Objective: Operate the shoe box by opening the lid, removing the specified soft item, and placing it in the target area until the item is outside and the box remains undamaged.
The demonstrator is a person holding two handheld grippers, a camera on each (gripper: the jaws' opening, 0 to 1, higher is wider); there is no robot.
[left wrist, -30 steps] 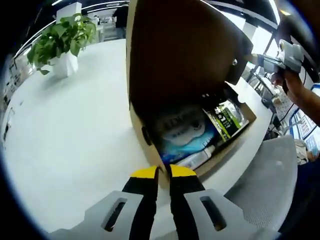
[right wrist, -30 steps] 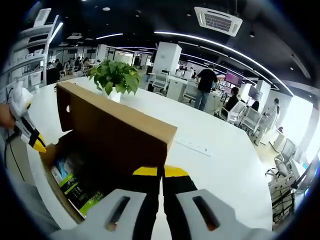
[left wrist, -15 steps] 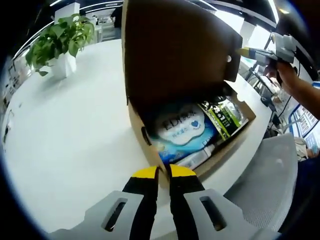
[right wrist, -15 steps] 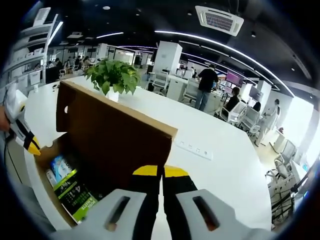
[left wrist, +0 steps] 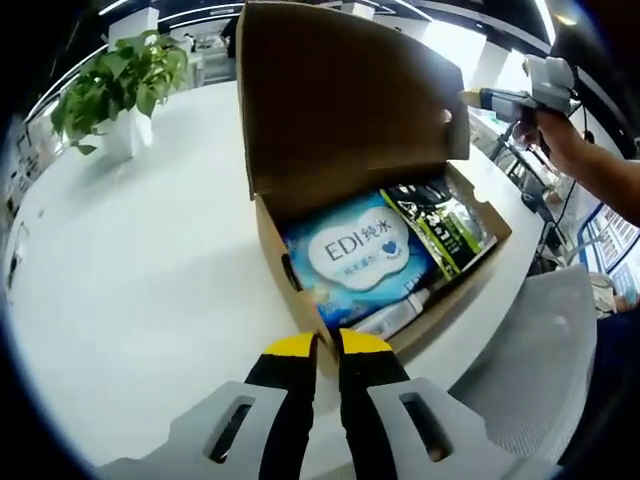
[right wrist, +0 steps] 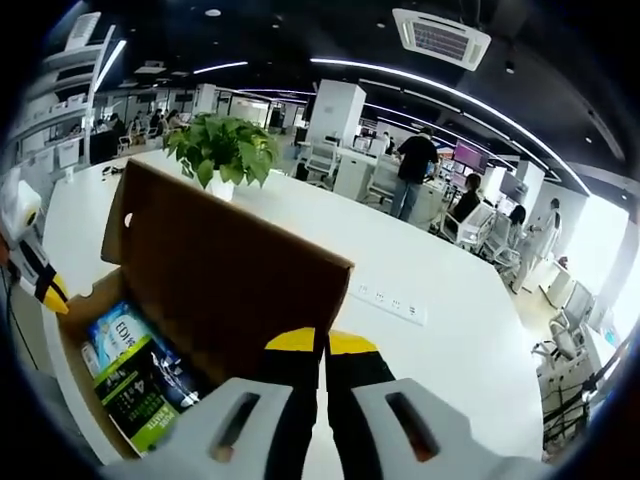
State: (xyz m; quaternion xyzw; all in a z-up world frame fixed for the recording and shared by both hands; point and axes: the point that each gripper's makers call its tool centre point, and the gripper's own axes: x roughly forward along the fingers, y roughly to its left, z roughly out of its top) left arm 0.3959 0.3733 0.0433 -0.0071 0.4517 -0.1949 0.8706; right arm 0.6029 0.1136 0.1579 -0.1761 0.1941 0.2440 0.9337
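As the lid swings further back than a second ago, the inside of the shoe box opens fully to sight: where half the contents lay in the lid's shadow, a blue soft pack printed "EDI" and a dark green-and-black packet beside it are now plain, with a slim white tube along the near wall. The right hand-held gripper has its yellow-tipped jaws pressed together on the lid's free edge, holding it up and tilted past upright. The left hand-held gripper is clamped on the box's near corner, steadying it on the white worktop. In the right gripper view the blue pack and the green packet lie side by side inside the box.

The opening step looks all but done. Judging from this, the soft pack can next be reached, though one gripper must first let go, and the lid may fall shut if released. A potted plant stands well apart.
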